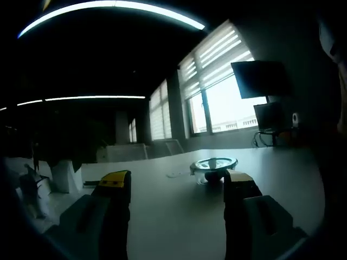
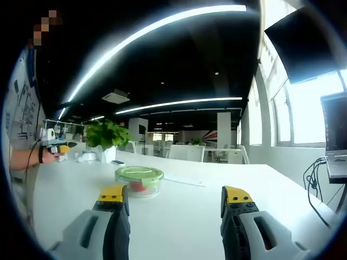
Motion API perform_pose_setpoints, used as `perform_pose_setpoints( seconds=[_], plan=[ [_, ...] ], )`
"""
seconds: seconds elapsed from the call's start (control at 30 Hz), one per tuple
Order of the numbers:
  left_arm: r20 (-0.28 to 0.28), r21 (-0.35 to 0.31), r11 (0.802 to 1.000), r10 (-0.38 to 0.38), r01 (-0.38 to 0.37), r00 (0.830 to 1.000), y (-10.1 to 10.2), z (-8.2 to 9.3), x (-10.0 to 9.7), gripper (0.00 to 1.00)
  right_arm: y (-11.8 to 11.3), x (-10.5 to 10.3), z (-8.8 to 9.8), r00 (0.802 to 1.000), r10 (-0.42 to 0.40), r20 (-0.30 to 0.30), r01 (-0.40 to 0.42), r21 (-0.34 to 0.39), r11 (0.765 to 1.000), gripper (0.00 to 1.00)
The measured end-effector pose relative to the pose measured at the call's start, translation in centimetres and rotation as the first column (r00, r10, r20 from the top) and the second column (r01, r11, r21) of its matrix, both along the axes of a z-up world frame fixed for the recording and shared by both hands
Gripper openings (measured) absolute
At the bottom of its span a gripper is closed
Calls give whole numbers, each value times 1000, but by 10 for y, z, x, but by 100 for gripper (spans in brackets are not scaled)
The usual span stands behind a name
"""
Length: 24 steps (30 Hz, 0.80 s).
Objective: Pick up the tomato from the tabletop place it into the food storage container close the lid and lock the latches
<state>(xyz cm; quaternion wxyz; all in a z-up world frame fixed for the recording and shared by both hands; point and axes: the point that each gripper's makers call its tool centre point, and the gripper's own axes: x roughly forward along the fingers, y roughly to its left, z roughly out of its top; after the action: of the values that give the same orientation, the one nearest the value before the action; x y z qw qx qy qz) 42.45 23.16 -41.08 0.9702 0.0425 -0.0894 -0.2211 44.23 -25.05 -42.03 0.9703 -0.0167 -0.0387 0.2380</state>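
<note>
A: Where is the tomato (image 2: 137, 186)?
B: In the right gripper view a red shape shows through the clear wall of the food storage container (image 2: 139, 182), under its green-rimmed lid (image 2: 139, 173). That looks like the tomato, already inside, with the lid lying on top. The container stands on the white bench (image 2: 179, 216), a little left of the middle and beyond the jaw tips.

A: How would it handle?
B: A tomato is soft and smooth-skinned, so it bruises if squeezed. What is left, by the look of it, is the latches: stiff little flaps at the lid's rim, each to be pressed down from the outside while the light container is kept from sliding on the bench.

A: And the grippers?
B: The right hand-held gripper (image 2: 176, 201) has its jaws spread wide and empty, and so has the left hand-held gripper (image 1: 176, 184). Both are short of the container.

A: What can't be made out?
B: Whether any latch is locked. In the dim, backlit left gripper view the container (image 1: 212, 170) is a dark outline. At the far left of the right gripper view a person's hand (image 2: 47, 154) holds something too small to tell.
</note>
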Motion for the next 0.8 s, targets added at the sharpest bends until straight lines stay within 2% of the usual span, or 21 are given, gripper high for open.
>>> perform_pose_setpoints(
  seconds=[0.3,0.8],
  plan=[
    [6,-8,1000,1,-1,1000,-3,4,-1,65,2,-3,3,1000,-8,5,8,2,1000,63],
    [20,-22,1000,-8,9,1000,-6,9,0,64,8,-4,-5,1000,3,-15,-3,-8,1000,63]
  ],
)
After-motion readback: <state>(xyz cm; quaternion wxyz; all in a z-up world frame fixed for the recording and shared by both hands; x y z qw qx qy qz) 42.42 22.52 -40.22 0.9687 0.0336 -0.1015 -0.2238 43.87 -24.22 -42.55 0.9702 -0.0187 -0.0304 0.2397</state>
